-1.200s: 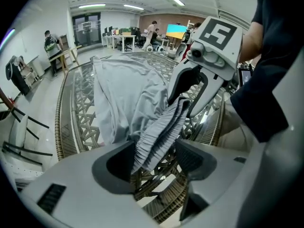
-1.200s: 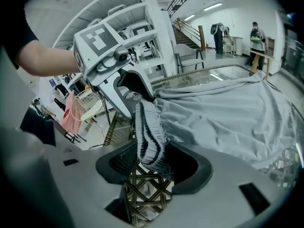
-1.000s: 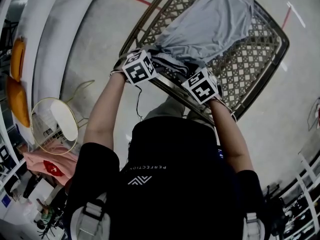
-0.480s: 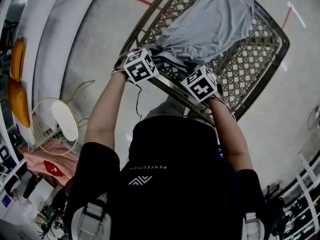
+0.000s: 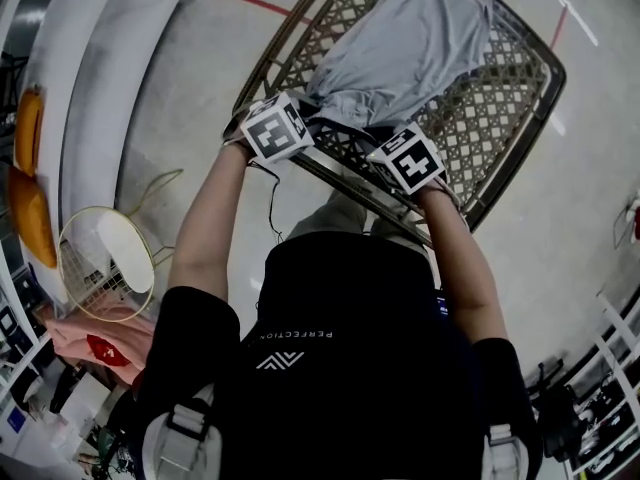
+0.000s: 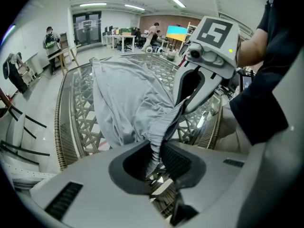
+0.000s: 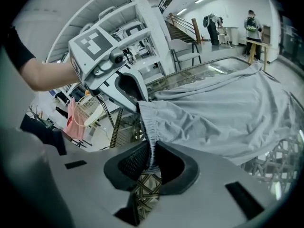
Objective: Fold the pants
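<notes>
Item: grey pants point(image 5: 410, 48), spread over lattice surface point(image 5: 500, 118), waistband point(image 7: 148, 122) at near edge. L tongs point(image 6: 156, 158): jaws just closed, clenched on waistband's left end. R tongs point(image 7: 152, 161): ditto, right end.

"Is this somebody's home?"

"No, it's an open-plan lab or office floor. Far ahead of the left gripper point(image 6: 157, 158) there are rows of desks point(image 6: 121, 33) with monitors. Just right of them is a big lit screen point(image 6: 176, 31)."

"And overhead?"

"Long strip lights point(image 6: 92, 4) in a white ceiling. The floor point(image 5: 570, 208) is pale and glossy, marked with a red tape line point(image 5: 255, 0)."

"What about beyond the right gripper point(image 7: 151, 163)?"

"There's tall white shelving point(image 7: 142, 18) above it to the left, and a staircase point(image 7: 183, 25) behind that. People point(image 7: 251, 23) are standing at work far off to its right."
</notes>
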